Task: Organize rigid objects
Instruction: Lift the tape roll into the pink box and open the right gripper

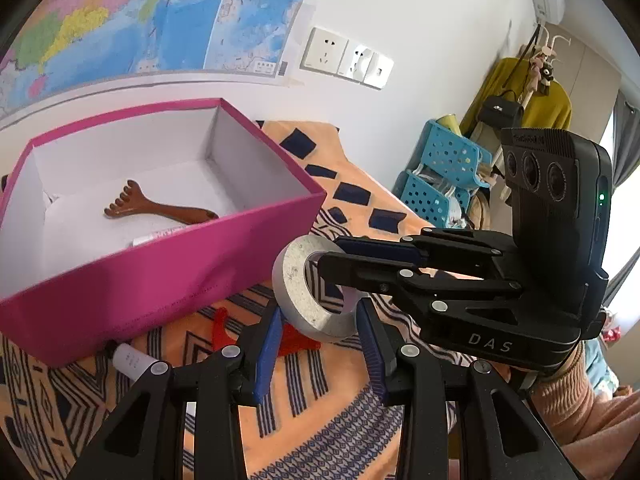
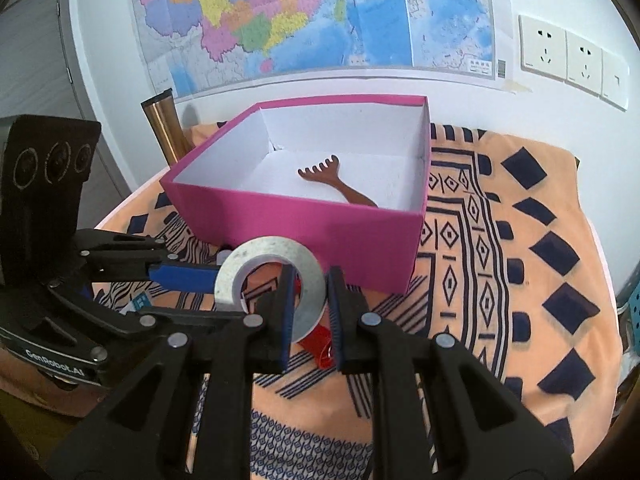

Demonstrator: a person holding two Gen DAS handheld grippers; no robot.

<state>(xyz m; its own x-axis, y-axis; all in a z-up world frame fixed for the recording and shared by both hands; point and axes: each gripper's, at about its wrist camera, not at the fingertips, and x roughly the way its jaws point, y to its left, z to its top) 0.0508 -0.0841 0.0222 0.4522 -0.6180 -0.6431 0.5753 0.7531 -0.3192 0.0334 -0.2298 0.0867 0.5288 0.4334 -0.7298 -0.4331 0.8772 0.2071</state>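
My right gripper (image 2: pixel 310 316) is clamped across the wall of the tape roll (image 2: pixel 270 286); my left gripper (image 1: pixel 316 344) pinches its outer sides. The pink box (image 2: pixel 304 220) at twelve o'clock holds only a wooden scraper (image 2: pixel 336 186). A red piece (image 2: pixel 316 346) and a white tube (image 1: pixel 130 360) still wait on the cloth.

Both views are bright and evenly lit by soft daylight; in the left wrist view it enters at three o'clock, where a window (image 1: pixel 624 216) is blown out to white. The white wall (image 1: pixel 420 40) shows no harsh glare, and shadows are mild: a soft dark band lies under the pink box (image 2: pixel 312 224) on the patterned cloth (image 2: pixel 520 280). Fisheye distortion bends the map (image 2: pixel 320 12) and wall sockets (image 2: pixel 572 56) into curves towards the rim, and black vignette fills the corners. The centre is fairly sharp; the black gripper frames at six o'clock look slightly soft.
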